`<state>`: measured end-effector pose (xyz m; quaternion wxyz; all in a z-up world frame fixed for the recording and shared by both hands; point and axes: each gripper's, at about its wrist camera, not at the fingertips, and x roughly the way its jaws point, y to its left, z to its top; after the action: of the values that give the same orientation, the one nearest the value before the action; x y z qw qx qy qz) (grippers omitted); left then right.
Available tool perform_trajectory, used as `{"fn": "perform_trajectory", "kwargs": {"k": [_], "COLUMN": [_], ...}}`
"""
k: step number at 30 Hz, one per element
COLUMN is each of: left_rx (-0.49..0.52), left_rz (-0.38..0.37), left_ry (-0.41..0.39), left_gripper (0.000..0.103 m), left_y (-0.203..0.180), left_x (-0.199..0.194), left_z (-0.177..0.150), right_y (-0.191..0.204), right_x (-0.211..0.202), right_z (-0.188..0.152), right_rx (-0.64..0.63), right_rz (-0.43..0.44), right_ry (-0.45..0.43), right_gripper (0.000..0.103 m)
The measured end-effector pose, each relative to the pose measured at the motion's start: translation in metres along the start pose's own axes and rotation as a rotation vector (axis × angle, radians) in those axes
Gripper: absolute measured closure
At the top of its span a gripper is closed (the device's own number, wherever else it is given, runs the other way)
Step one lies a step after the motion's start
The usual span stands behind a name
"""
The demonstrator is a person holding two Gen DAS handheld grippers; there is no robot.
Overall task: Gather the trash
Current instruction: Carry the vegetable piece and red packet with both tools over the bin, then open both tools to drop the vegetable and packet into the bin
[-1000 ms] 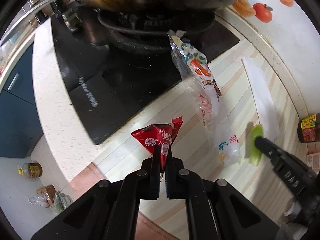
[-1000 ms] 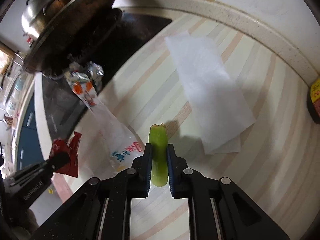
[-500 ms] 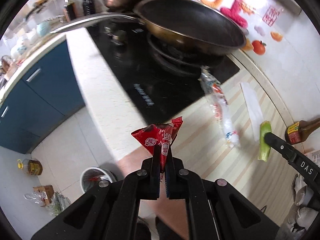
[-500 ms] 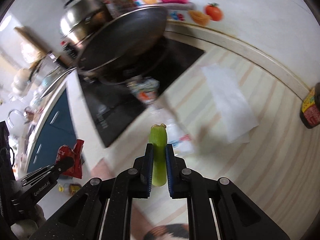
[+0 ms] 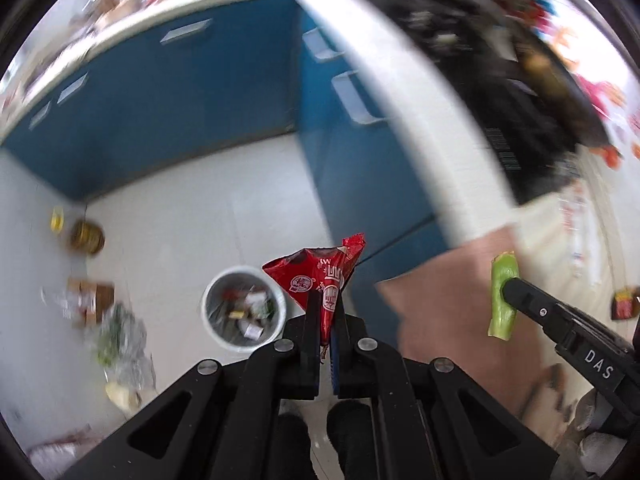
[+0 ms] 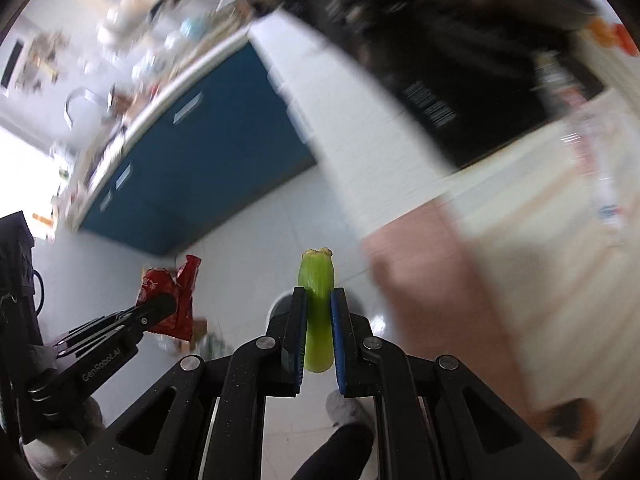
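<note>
Trash rides in both pairs of tongs above a kitchen floor: the left tongs are clenched on the bottom corner of a red wrapper, and the right tongs pinch a short green stalk across its middle, the stalk's frayed tip standing clear above the pads. Both loads hang in the air, clear of the desk, with the two tools side by side. Below and just left of the wrapper in the left view sits a round white bin, already holding scraps. The wrapper looks feather-light, crinkly and slick, likely to slide or flutter unless gripped on a folded seam or corner, as it is now. The stalk seems firm but moist, stiff enough to hold by its mid-length and apt to bruise if squeezed hard. Blue cabinets run under the pale desk edge, and a dark cooktop lies on top of it. Much is smeared by motion blur: items along the desk cannot be identified, and loose clutter on the floor to the left of the bin, including what may be a jar and a bag, is hard to read. In the right view the tongs cover most of the bin, and a gloved hand shows only at the frame's edge.
</note>
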<state>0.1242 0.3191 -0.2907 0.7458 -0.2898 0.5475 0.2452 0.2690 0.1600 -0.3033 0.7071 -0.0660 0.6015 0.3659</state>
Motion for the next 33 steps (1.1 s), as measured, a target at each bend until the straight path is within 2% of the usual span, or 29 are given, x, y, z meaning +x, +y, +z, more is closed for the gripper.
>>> {"fn": "perform_trajectory", "kwargs": {"k": [3,5,11,15,20,24,28,29,32,33], "left_rx": [-0.093,-0.152,-0.261,-0.306,-0.354,-0.362,-0.386,-0.408,-0.412,-0.407], "left_rz": [0.013,0.030,0.058,0.052,0.027,0.023,0.010,0.004,0.033,0.049], "left_ry": [0.056,0.106,0.246,0.313,0.386,0.411,0.396,0.388,0.372,0.365], "left_gripper": [0.102,0.102,0.102,0.102,0.102,0.101,0.096,0.096,0.095,0.093], "left_y": [0.062,0.104,0.192,0.228,0.253,0.261,0.263,0.266,0.269,0.270], "left_x": [0.046,0.092,0.229,0.317,0.401,0.430,0.428,0.425,0.412,0.407], "left_z": [-0.015,-0.027,-0.067,-0.090,-0.112,-0.121,-0.117,-0.118,-0.114,-0.112], "right_y": [0.025,0.035,0.042,0.031,0.016,0.007,0.002,0.003,0.009,0.011], "right_x": [0.068,0.119,0.295,0.401,0.498,0.554,0.578,0.580,0.574,0.568], "right_z": [-0.016,-0.029,-0.080,-0.113,-0.139,-0.154,-0.158,-0.157,-0.154,-0.152], "right_rx": [-0.019,-0.021,0.011,0.054,0.059,0.073,0.076,0.075,0.052,0.046], "right_rz": [0.012,0.020,0.024,0.035,0.025,0.024,0.023,0.032,0.039,0.037], "right_ry": [0.080,0.131,0.274,0.354,0.416,0.451,0.492,0.502,0.507,0.502], "right_gripper": [0.091,0.091,0.092,0.092,0.092,0.092,0.087,0.083,0.052,0.047]}}
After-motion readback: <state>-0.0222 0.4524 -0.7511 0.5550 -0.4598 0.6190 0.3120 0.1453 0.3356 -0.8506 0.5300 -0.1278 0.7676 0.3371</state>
